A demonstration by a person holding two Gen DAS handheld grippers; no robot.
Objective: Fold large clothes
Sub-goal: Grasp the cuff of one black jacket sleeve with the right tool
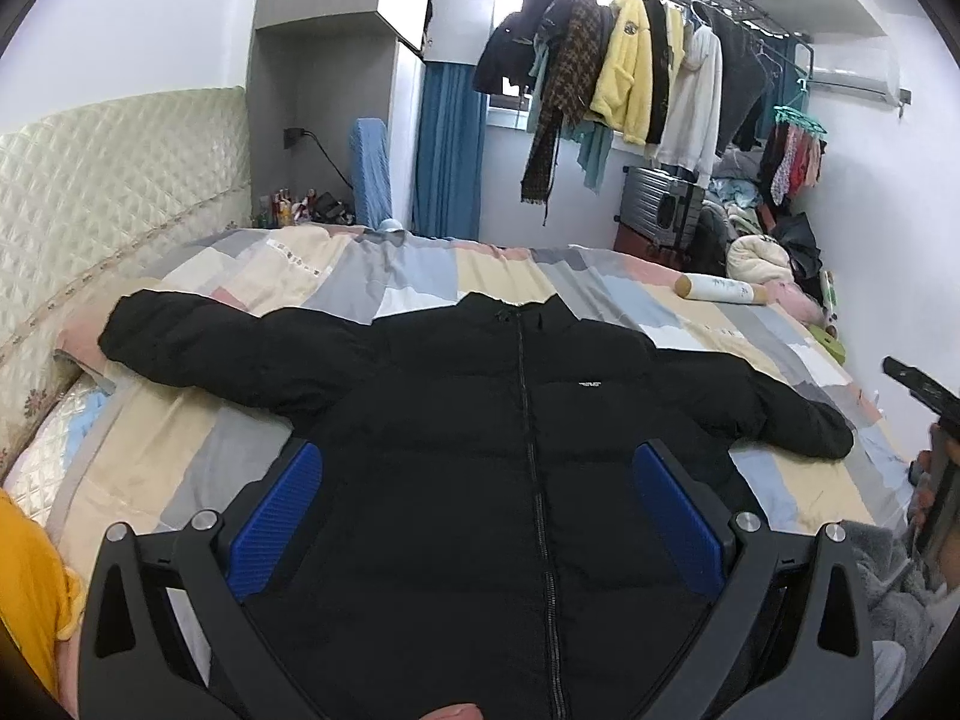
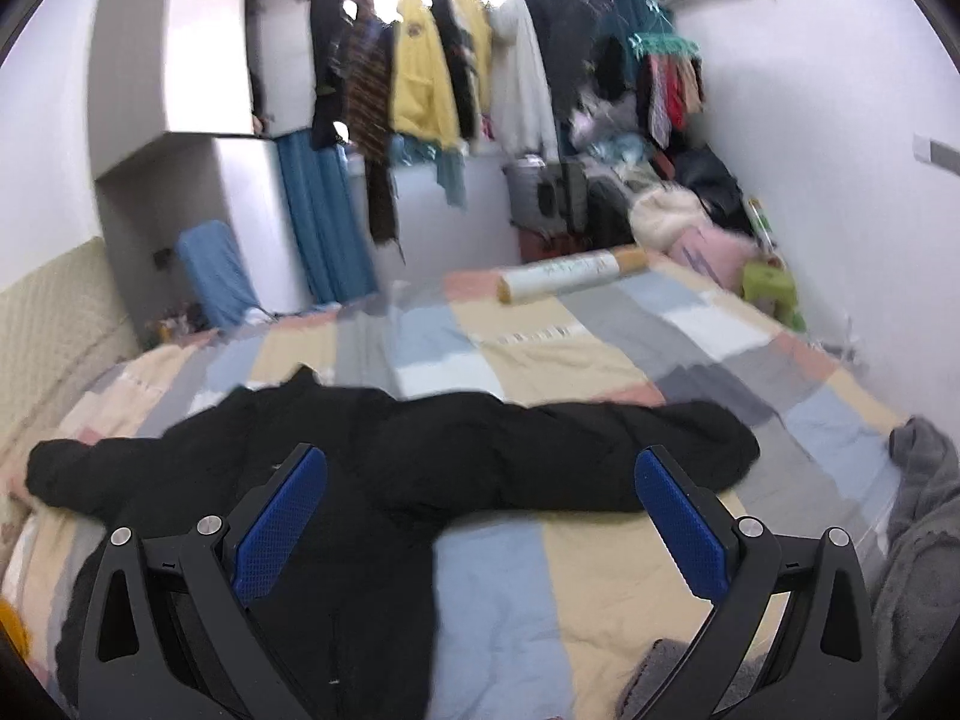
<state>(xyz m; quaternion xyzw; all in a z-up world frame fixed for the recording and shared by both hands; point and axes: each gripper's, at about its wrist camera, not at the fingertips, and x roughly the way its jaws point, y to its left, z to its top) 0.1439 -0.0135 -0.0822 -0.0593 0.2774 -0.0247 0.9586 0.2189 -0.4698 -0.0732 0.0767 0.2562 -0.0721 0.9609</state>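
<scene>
A black puffer jacket [image 1: 480, 420] lies flat, front up, zipped, on the patchwork bed cover [image 1: 180, 450], both sleeves spread out to the sides. My left gripper [image 1: 477, 468] is open and empty above the jacket's lower body. My right gripper [image 2: 480, 480] is open and empty above the jacket's right sleeve [image 2: 600, 450] and the bed cover [image 2: 570, 570]. The right gripper's body shows at the right edge of the left wrist view [image 1: 927, 396].
A cream quilted headboard [image 1: 90, 180] stands at the left. A white roll [image 1: 720, 288] lies at the far side of the bed. A grey fleece [image 2: 918, 540] lies at the right. Hanging clothes [image 1: 630, 72] and a suitcase [image 1: 660, 204] stand beyond the bed.
</scene>
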